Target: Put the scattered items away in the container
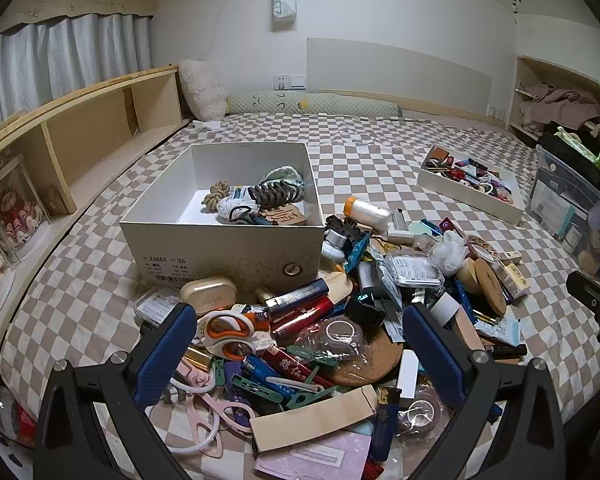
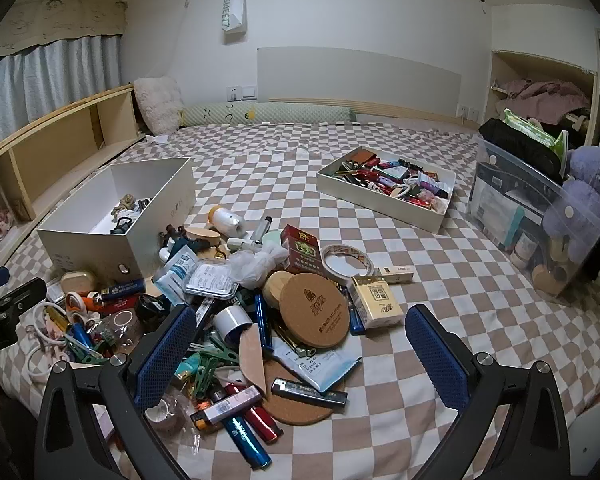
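Observation:
A heap of small items lies on the checked bedspread: orange-handled scissors (image 1: 228,330), lighters, tape rolls, clips, a cork coaster (image 2: 314,310) and a red packet (image 2: 302,254). A white shoebox (image 1: 224,240) behind the heap holds hair ties and a claw clip; the same shoebox (image 2: 112,236) shows at the left in the right wrist view. My left gripper (image 1: 300,356) hangs open over the near part of the heap, nothing between its blue pads. My right gripper (image 2: 300,360) stands open above the heap's right side, also gripping nothing.
A shallow white tray (image 2: 384,210) full of small things sits further back on the right. A clear plastic bin (image 2: 540,216) with a purple plush toy stands at the right edge. Wooden shelving (image 1: 80,136) runs along the left. Pillows lie at the headboard.

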Tool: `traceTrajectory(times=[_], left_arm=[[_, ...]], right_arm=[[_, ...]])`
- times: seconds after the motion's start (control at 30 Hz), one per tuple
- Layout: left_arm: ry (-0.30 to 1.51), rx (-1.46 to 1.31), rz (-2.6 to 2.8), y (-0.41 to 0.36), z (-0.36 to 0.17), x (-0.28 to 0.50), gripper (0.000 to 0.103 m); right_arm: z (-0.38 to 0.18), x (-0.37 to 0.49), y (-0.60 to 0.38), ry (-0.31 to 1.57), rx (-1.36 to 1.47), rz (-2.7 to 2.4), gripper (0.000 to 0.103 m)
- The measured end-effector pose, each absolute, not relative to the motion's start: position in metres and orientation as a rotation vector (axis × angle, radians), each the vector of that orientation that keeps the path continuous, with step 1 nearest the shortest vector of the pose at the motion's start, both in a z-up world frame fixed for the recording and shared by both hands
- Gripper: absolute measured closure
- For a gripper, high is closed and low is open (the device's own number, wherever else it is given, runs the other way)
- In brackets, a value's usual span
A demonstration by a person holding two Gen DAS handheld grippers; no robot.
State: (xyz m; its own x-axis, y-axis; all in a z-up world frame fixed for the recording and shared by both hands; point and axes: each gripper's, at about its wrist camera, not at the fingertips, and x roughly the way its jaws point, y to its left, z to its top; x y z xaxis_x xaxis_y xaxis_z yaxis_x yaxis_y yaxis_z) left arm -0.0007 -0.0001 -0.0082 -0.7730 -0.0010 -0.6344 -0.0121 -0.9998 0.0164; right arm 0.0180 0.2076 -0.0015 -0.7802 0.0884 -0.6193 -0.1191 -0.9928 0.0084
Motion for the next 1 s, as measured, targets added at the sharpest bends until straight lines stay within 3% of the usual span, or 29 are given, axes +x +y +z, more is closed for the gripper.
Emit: traceTrajectory(times=[1.0], left_arm=[[0.039,-1.069,2.937,0.0033,-0.0128,-0.0002,0.000]], right_arm=[[-0.0055,0.0188,0.2066,0.062,-1.001,2.859,0.000]])
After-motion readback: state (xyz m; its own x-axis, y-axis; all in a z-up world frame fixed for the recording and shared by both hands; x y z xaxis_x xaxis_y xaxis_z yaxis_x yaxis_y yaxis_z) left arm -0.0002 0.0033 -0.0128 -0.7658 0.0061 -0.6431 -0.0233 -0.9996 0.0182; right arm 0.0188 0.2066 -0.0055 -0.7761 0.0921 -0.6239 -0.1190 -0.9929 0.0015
